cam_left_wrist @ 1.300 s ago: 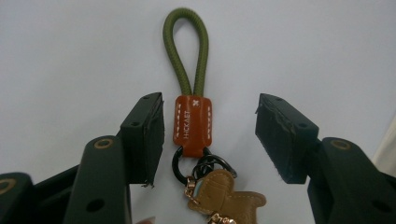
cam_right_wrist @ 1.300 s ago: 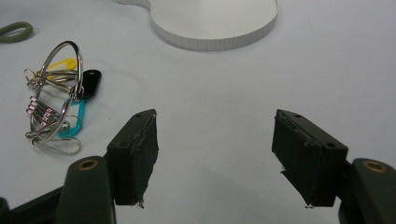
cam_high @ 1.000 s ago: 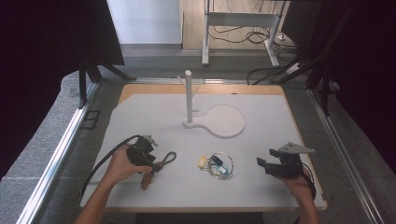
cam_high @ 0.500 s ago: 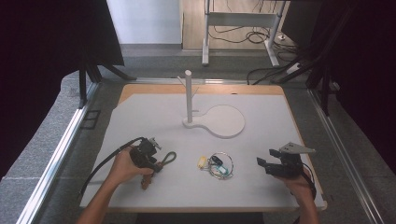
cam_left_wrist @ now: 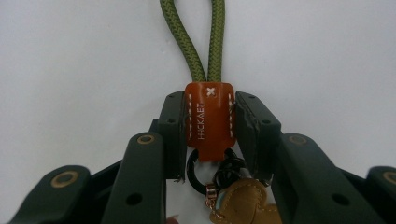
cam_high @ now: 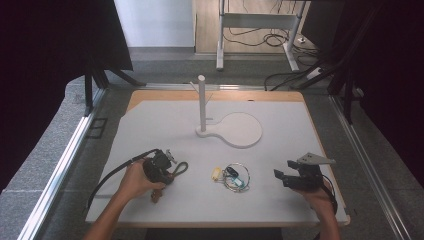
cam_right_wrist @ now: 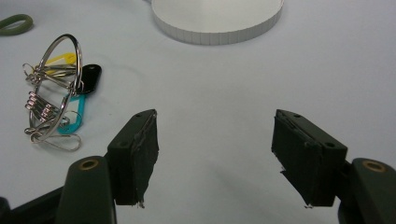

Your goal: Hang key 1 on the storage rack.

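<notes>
Looking down from the high view, I see my left gripper (cam_high: 167, 167) low on the left of the white mat (cam_high: 150, 125), and its jaws are squeezed tight on a keychain (cam_high: 175, 169). In the left gripper view, the jaws pinch the orange tab (cam_left_wrist: 209, 120) from both sides. The green cord (cam_left_wrist: 194, 39) runs straight out from the tab, away from the gripper, so the keychain's long way lines up with the jaws. A black ring (cam_left_wrist: 195, 171) and a tan charm (cam_left_wrist: 238, 205) hang at the near end, between the jaws. In the high view the cord loop points toward the right, along the mat. My right gripper (cam_high: 280, 176) sits low on the right of the mat with its jaws wide apart and nothing between them. A bunch of keys (cam_high: 232, 176) lies on the mat between the two grippers, apart from both. In the right gripper view I see its wire rings and tags (cam_right_wrist: 56, 88) to the left of the jaws. A white stand (cam_high: 202, 100) with a tall post and a round base is farther back, near the middle.
</notes>
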`<move>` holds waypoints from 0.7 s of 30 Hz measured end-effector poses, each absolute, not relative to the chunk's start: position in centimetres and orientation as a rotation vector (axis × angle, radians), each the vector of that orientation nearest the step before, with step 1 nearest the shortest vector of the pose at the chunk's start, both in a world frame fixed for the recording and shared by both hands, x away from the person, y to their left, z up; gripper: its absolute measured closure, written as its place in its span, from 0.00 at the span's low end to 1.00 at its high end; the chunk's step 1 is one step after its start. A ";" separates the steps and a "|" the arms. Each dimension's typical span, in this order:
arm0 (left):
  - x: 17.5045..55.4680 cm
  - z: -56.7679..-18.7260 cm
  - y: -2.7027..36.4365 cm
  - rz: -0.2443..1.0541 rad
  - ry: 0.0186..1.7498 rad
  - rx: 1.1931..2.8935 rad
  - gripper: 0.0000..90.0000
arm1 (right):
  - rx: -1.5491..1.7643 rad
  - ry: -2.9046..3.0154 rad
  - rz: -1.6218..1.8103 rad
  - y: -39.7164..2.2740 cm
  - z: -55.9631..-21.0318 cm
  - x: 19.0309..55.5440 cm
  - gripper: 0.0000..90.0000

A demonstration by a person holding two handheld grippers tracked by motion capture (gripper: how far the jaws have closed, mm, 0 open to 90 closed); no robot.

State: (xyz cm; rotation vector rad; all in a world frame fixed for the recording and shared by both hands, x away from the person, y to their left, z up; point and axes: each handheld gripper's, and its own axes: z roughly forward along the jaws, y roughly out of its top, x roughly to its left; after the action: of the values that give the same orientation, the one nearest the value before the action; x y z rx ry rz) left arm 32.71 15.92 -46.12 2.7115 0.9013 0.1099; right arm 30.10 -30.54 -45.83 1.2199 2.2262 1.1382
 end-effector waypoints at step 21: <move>33.2 -42.8 18.9 0.019 0.885 2.466 0.74 | 1.241 2.212 1.127 -30.8 -46.0 30.1 0.35</move>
State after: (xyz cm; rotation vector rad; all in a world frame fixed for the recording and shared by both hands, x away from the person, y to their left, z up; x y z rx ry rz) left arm 33.23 18.87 -42.83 2.4657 0.8851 0.0194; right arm 30.14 -30.82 -45.98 1.2414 2.2123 1.1272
